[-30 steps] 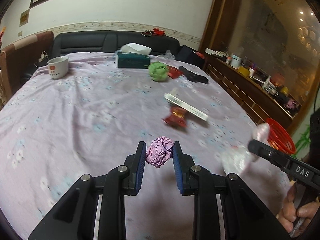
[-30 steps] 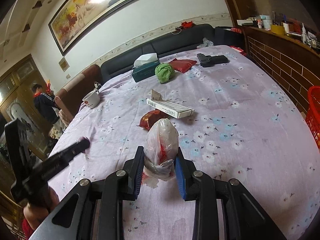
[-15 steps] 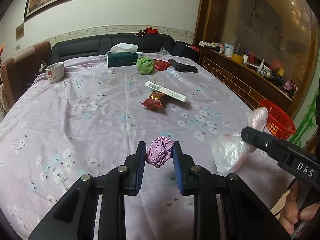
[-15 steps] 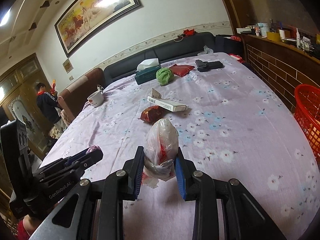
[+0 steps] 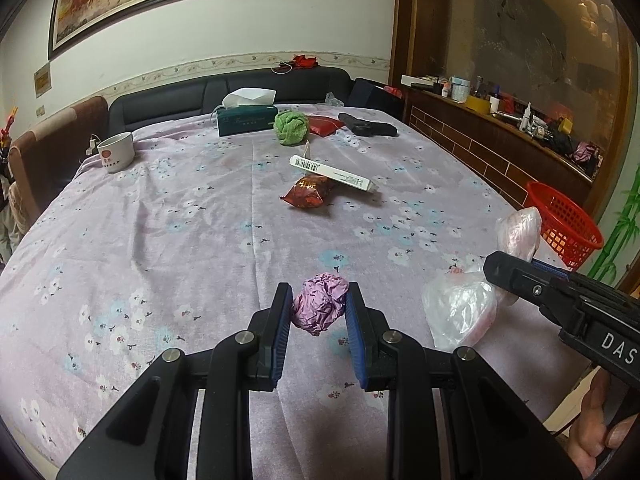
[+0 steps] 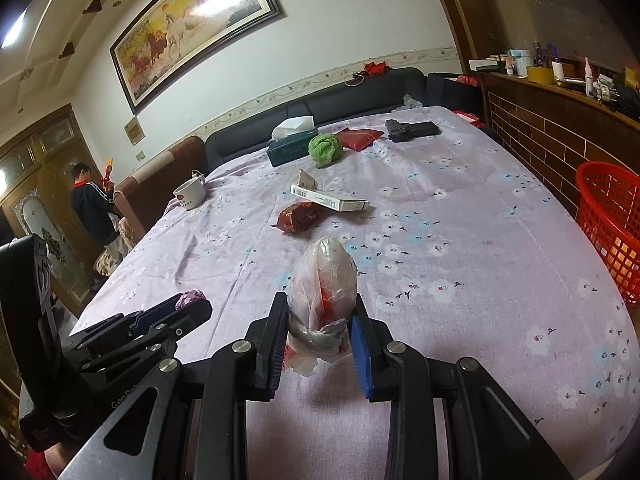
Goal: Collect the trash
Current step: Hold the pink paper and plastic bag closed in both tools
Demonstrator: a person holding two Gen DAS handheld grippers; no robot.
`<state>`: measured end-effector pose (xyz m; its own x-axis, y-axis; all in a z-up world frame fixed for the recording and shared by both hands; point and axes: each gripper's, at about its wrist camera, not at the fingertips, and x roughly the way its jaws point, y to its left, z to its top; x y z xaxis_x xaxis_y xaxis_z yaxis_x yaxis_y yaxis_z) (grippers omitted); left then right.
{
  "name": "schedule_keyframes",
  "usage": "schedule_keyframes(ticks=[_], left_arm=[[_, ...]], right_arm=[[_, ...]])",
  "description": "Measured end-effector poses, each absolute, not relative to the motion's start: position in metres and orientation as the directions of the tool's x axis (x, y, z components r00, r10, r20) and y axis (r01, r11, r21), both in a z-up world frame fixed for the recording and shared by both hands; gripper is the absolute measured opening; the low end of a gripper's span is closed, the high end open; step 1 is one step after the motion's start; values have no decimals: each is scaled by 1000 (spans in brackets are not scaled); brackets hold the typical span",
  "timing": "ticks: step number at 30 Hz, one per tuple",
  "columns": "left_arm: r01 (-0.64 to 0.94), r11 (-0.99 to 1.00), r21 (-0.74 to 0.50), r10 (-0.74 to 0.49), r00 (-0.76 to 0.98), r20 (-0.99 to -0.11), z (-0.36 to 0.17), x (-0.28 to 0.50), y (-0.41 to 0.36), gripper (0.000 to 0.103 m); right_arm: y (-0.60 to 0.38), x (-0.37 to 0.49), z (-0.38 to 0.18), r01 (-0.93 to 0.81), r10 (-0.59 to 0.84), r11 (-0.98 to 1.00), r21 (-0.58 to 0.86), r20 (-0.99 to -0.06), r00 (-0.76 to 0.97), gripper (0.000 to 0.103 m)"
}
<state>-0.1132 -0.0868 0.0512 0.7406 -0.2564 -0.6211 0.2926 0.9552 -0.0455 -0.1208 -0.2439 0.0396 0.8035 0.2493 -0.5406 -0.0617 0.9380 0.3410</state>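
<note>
1. Two trash items are being carried above the floral lilac tablecloth [image 5: 168, 216], near the red mesh basket [image 6: 610, 220].
2. The right gripper [image 6: 319, 334] is clamping the clear crumpled plastic bag [image 6: 323, 280] at its knotted neck; likely light, slippery.
3. The left gripper [image 5: 319, 314] is pinching the crumpled pink paper ball [image 5: 320, 304] across its middle; soft, crushable.

The left hand-held gripper [image 5: 319, 312] fills the bottom of its own wrist view: two matte black plastic arms with triangular cut-outs, round silver screws at the pivots, and fingers [image 5: 280, 332] lined with ribbed blue pads. The right hand-held gripper [image 6: 320, 326] is built the same way, black with blue ribbed pads and silver pivot screws. Seen from the side at the right edge of the left view, its black body bears white letters "DAS". At the lower left of the right view, the other unit's black body shows pale lettering reading "GenRo", the rest hidden.
</note>
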Motion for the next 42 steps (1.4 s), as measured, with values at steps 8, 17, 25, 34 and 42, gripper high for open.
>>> schedule_keyframes(ticks=[8,17,25,34,42], left_arm=[[281,958,-60,-256,737,-625,48,-110,-85,25],[288,955,-66,-264,732,-628,46,-110,-85,25],[286,955,-73,-266,726,-634,44,-108,-83,25],[286,955,-75,-267,723,-638,41,-109,-83,25],[283,956,-82,-268,721,-639,40,-109,-81,25]], right_arm=[[-241,-117,37,-54,239,943,329,-554,797,31],[-233,-120,40,-33,161,972,235,-554,817,31],[-232,-119,39,-20,142,976,218,-561,816,32],[-230,-119,37,-20,134,979,204,-565,814,32],[-229,-117,35,-18,132,980,200,-572,810,32]])
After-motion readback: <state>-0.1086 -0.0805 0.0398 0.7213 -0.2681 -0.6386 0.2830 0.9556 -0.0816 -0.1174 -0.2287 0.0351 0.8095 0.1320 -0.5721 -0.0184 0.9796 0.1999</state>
